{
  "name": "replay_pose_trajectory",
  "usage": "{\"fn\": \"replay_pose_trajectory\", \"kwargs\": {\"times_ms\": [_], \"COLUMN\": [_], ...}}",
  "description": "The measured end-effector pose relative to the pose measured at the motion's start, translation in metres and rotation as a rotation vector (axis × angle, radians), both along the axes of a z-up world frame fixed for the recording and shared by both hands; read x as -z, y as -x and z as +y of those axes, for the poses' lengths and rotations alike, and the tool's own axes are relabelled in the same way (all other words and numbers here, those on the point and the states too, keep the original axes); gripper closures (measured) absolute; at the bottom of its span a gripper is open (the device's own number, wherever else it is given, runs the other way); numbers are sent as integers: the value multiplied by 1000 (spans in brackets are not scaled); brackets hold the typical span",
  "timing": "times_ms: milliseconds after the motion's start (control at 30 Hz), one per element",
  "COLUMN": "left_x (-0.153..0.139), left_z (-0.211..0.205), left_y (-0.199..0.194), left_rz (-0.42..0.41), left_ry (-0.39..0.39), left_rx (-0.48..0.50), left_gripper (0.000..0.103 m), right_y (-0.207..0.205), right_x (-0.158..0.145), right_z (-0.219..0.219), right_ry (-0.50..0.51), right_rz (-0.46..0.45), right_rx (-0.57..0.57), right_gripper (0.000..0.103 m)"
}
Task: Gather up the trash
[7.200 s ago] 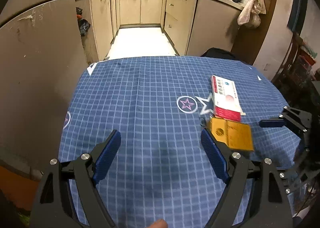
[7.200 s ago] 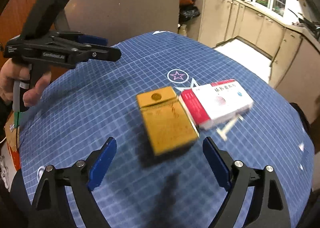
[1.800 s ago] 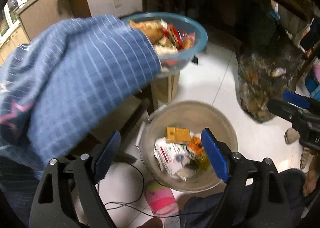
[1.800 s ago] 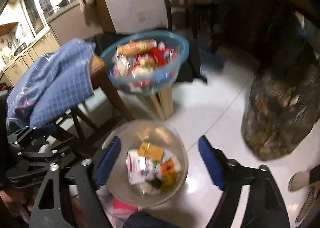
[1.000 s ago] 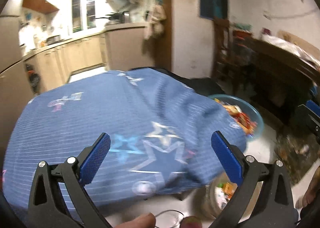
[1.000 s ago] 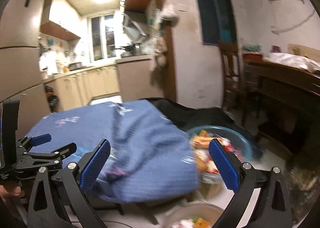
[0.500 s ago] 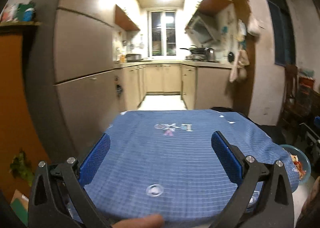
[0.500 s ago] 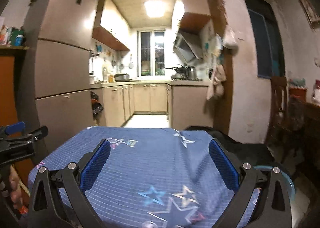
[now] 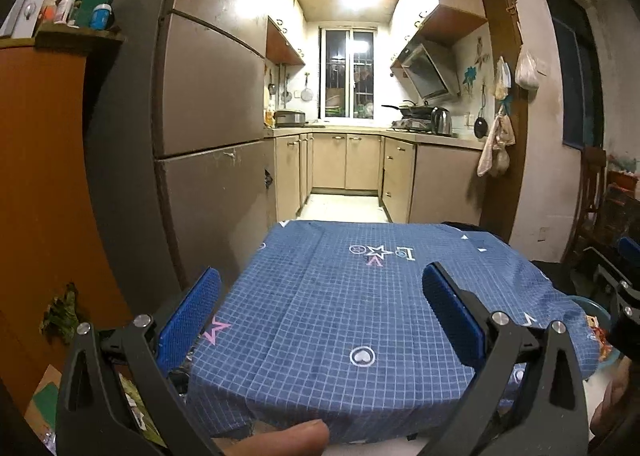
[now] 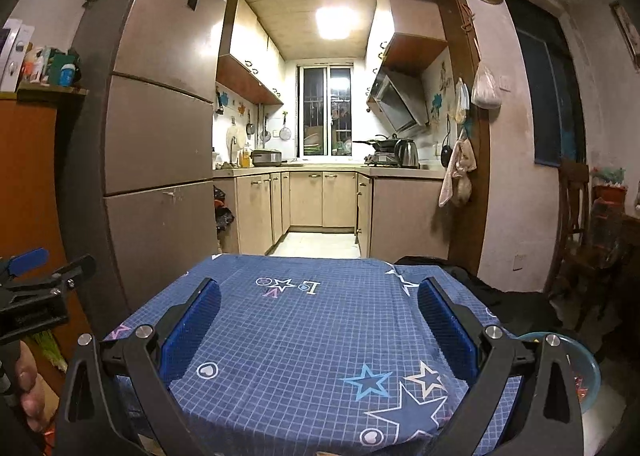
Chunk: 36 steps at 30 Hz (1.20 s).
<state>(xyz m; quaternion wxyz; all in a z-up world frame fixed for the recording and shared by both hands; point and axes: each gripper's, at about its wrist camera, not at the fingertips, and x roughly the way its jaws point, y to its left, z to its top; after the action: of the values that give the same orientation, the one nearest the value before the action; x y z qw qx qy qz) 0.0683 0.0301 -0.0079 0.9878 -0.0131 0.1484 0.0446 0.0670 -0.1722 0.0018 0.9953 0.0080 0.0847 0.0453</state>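
From my left wrist camera, my left gripper [image 9: 320, 308] is spread wide with nothing between its blue pads, held level and just short of the near edge of the table [image 9: 340, 296] draped in a blue checked cloth. No trash shows on the cloth ahead of the fingers. Beyond the right-hand finger and lower than the tabletop, a sliver of a blue bowl [image 9: 596, 310] with colourful wrappers peeks out past the cloth's corner. From my right wrist camera, my right gripper [image 10: 318, 322] is likewise wide apart and holding nothing, facing the same bare cloth. The bowl sits just outside its right-hand finger, below table height, its rim partly hidden. I judge the right gripper nearer to it; reaching it would mean swinging rightward and downward. The other gripper appears at the far left edge.
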Motion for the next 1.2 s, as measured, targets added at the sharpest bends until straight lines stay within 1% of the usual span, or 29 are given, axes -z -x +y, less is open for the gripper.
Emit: {"fn": "replay_pose_trajectory", "kwargs": {"times_ms": [100,233,467,667,900,1200], "left_x": [5,11,14,14,13,13], "left_z": [4,6,-1,-8,-9,-10], "left_y": [-1,0,6,10,9,7], "left_rz": [30,39,29,18,15,16], "left_ry": [24,45,17,-11,-16,-22], "left_rx": [42,72,97,119,122,118], "left_gripper": [5,5,5,5,5,5], "right_y": [13,27,40,41,38,37], "right_x": [3,10,12,10,6,5], "right_z": [5,9,7,3,-5,-8], "right_ry": [13,24,29,30,6,6], "right_rz": [6,29,30,33,26,22], "right_rx": [11,15,6,-5,11,11], "right_gripper": [5,5,5,5,5,5]}}
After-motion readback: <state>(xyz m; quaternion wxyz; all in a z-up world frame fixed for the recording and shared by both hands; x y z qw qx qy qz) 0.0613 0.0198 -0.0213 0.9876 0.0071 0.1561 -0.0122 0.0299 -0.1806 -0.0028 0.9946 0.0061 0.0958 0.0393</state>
